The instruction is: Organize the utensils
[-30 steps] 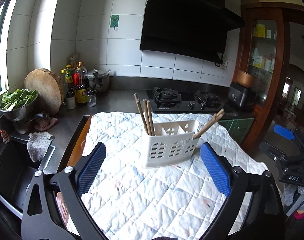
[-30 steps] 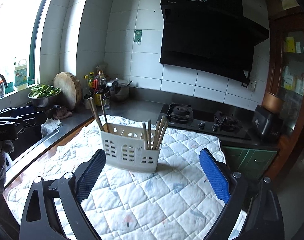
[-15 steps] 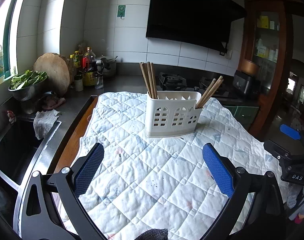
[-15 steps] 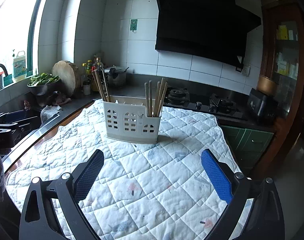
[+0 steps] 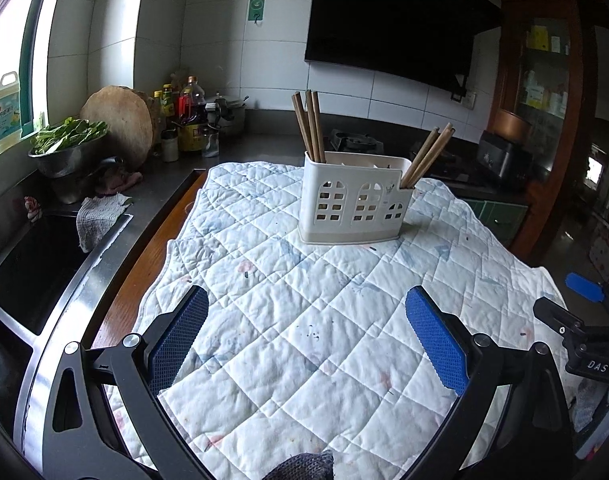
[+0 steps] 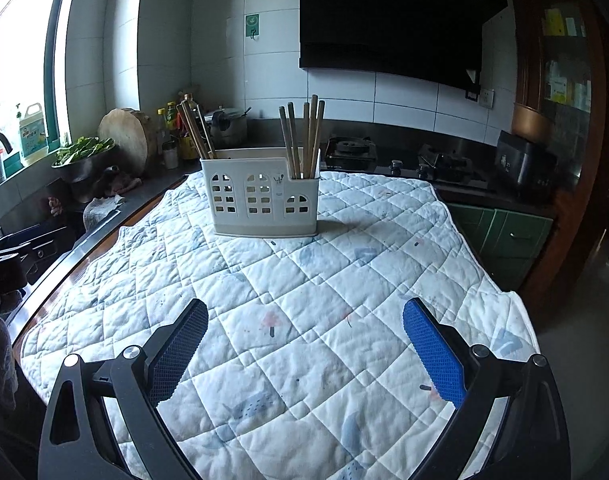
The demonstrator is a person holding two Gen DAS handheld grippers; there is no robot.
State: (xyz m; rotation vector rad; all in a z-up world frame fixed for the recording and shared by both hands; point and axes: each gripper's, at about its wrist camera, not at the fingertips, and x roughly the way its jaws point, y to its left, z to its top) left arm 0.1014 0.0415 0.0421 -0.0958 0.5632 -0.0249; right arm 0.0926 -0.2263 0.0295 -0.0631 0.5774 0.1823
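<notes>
Above the quilt [image 5: 304,320], both grippers, left [image 5: 306,332] and right [image 6: 304,344], are hanging wide open, gripping nothing; "DAS" is showing on the right one.

Daylight is pouring through the window [image 6: 20,52] left of the black range hood [image 6: 388,20], which is hanging on the white tiled wall [image 6: 220,60]. A gas stove [image 6: 404,160] is sitting below it, green cabinets [image 6: 500,236] lower right.

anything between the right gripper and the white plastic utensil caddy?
Nothing: only bare quilted cloth between the open right gripper and the white plastic utensil caddy, per the right wrist view.
</notes>
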